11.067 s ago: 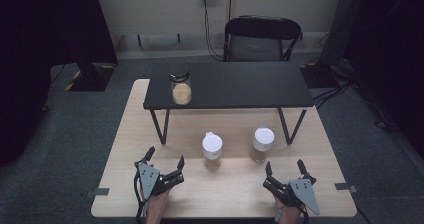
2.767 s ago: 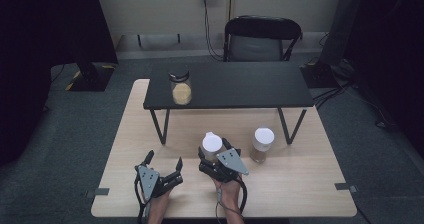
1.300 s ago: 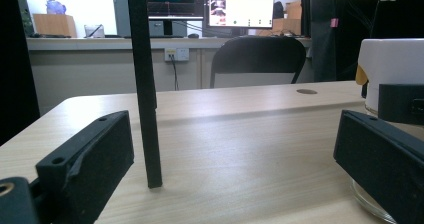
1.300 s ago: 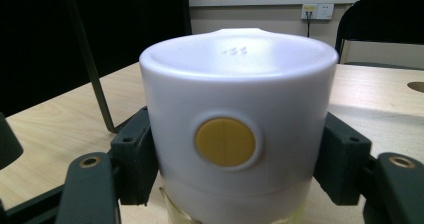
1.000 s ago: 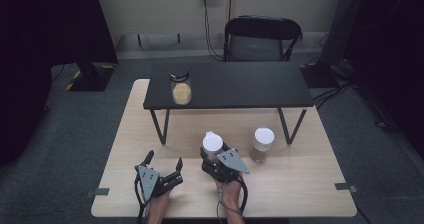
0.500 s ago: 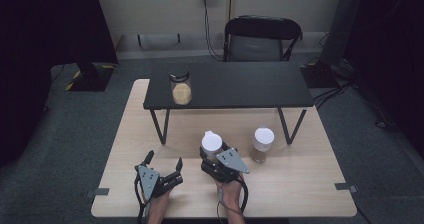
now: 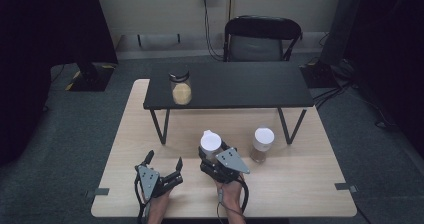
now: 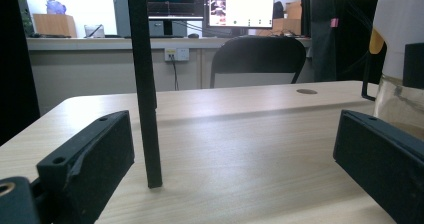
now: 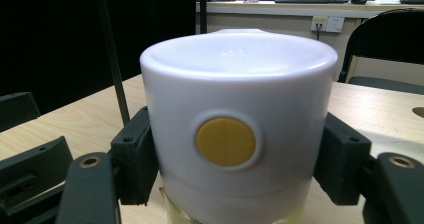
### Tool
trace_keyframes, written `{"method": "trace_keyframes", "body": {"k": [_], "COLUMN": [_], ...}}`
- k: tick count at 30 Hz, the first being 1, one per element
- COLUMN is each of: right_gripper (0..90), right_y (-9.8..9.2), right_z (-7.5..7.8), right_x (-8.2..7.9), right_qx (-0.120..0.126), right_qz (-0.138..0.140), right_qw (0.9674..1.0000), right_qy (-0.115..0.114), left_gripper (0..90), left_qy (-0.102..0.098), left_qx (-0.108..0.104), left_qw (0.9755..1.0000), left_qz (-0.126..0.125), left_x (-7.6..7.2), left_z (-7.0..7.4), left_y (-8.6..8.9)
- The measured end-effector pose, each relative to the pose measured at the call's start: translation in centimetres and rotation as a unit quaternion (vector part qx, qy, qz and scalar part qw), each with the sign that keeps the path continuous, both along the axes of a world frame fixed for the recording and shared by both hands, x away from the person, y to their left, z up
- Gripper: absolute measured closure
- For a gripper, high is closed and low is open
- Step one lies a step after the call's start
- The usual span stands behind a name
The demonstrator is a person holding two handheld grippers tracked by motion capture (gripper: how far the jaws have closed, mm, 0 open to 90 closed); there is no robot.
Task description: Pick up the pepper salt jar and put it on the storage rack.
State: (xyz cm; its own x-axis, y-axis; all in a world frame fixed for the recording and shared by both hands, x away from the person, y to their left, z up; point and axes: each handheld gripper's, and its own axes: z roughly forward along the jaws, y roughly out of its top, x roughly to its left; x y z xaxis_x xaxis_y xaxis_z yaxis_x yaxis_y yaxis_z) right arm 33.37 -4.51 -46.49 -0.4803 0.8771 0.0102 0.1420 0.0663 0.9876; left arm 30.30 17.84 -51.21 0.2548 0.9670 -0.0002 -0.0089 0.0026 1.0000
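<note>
A clear jar with a white lid (image 7: 210, 143) stands on the light wooden table (image 7: 300, 184), in front of the low black shelf. My right gripper (image 7: 213, 152) is shut on it just under the lid. In the right gripper view the two black fingers (image 9: 134, 160) press on both sides of the jar (image 9: 240, 114), whose lid bears a yellow dot. My left gripper (image 7: 164, 160) rests near the table's front left, open with nothing between its fingers (image 8: 85, 159). The held jar (image 8: 400, 59) shows at the right edge of the left gripper view.
A second white-lidded jar (image 7: 262, 144) stands to the right of the held one. A black-lidded jar (image 7: 181, 86) sits on the left end of the black shelf (image 7: 240, 86). One shelf leg (image 8: 145, 84) stands just ahead of my left gripper. A black chair (image 7: 260, 39) is behind the table.
My right gripper has come from the table's front right to the left jar and shut on it. Over the last second nothing visibly moves. The left gripper has stayed put.
</note>
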Motion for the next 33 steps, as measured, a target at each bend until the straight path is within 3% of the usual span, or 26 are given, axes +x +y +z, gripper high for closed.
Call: {"method": "trace_keyframes", "body": {"k": [33], "right_gripper": [30.1], "right_y": [0.3], "right_z": [2.2], "right_x": [-1.0], "right_qx": [-0.006], "right_qz": [0.017], "right_qw": [0.9998], "right_qy": [-0.006], "left_gripper": [2.6], "left_qy": [0.000], "left_qx": [0.000], "left_qw": [1.0000], "left_qz": [0.002], "left_x": [0.0], "left_z": [0.0], "left_y": [0.0]}}
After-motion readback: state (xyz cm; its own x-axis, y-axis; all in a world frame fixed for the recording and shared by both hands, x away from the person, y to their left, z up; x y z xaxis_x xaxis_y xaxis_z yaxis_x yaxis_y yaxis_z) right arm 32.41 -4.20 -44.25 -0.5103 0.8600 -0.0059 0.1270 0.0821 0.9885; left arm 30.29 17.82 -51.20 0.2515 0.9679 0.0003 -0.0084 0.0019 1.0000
